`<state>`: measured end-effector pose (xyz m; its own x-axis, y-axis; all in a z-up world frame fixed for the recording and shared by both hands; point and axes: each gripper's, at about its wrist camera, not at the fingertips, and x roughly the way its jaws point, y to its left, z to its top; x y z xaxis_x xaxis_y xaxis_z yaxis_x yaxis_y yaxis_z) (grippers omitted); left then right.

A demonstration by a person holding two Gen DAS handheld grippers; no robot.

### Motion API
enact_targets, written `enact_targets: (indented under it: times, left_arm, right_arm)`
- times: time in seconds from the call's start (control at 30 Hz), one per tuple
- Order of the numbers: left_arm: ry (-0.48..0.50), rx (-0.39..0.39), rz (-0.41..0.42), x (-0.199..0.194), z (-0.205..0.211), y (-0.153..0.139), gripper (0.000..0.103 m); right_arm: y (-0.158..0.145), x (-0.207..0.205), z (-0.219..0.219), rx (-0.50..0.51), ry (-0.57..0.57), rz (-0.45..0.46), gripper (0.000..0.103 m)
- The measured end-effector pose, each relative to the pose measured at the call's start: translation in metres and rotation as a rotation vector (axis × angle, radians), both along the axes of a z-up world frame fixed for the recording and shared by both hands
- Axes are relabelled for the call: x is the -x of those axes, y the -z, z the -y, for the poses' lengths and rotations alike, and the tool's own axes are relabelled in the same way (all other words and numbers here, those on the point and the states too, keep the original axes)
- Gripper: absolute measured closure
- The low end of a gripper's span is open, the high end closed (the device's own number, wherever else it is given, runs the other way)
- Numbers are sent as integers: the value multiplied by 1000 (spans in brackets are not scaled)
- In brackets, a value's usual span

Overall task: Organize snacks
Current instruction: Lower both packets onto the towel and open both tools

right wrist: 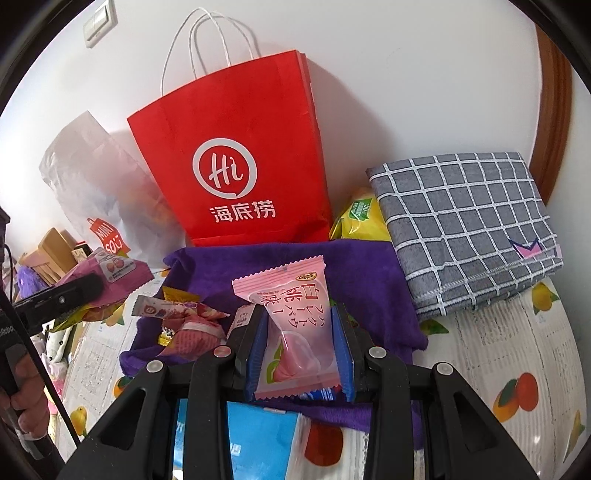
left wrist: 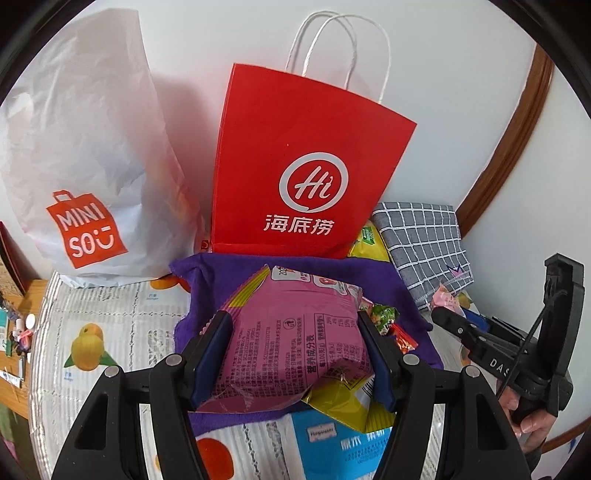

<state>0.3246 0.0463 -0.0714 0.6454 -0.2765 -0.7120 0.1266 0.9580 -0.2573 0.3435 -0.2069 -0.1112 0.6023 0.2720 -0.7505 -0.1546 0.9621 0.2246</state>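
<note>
Left gripper (left wrist: 295,354): jaws clamped on magenta foil snack bag (left wrist: 295,332), lifted above purple fleece cloth (left wrist: 207,280). Right gripper (right wrist: 301,350): jaws pinch pale pink wafer packet (right wrist: 295,328). Red paper carrier bag (right wrist: 236,166) stands behind, probably the destination.

A plain white wall (left wrist: 424,92) stands behind everything, with a curved brown wooden trim (left wrist: 517,147) running along its right side. High on the left of the right wrist view a pale switch plate (right wrist: 99,23) sits on the wall. The surface below is covered by a fruit-printed cloth (right wrist: 517,350), and daylight falls evenly, casting soft shadows on the wall.
</note>
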Motion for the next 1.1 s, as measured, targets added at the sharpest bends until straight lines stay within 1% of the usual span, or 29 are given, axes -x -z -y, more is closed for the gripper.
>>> enact_targets:
  times: [0.1,0.2,0.47,0.7,0.87,1.1]
  left_arm:
    - [-2,5,-9,-9,2,5,38]
    - [11,27,-32,-19,7,13,38]
    - [47,-16,-79,-47,28,35,38]
    - [59,-35,-129,-57,37,61,38]
    - [65,-48,-156,-59,42,73,38]
    - [72,-70,-168,-59,49,79,38]
  right_arm:
    - [4,-7,-4,19,-14,-1,69]
    - [12,-13,-6,20,-20,-8,69]
    - [49,-27,-13,30,-39,-60,69]
    - [75,-32,-22,61,-73,-82,69]
    - [82,-34,-22,52,-79,-88,69]
    - [89,-35,-27,83,-81,-103,68]
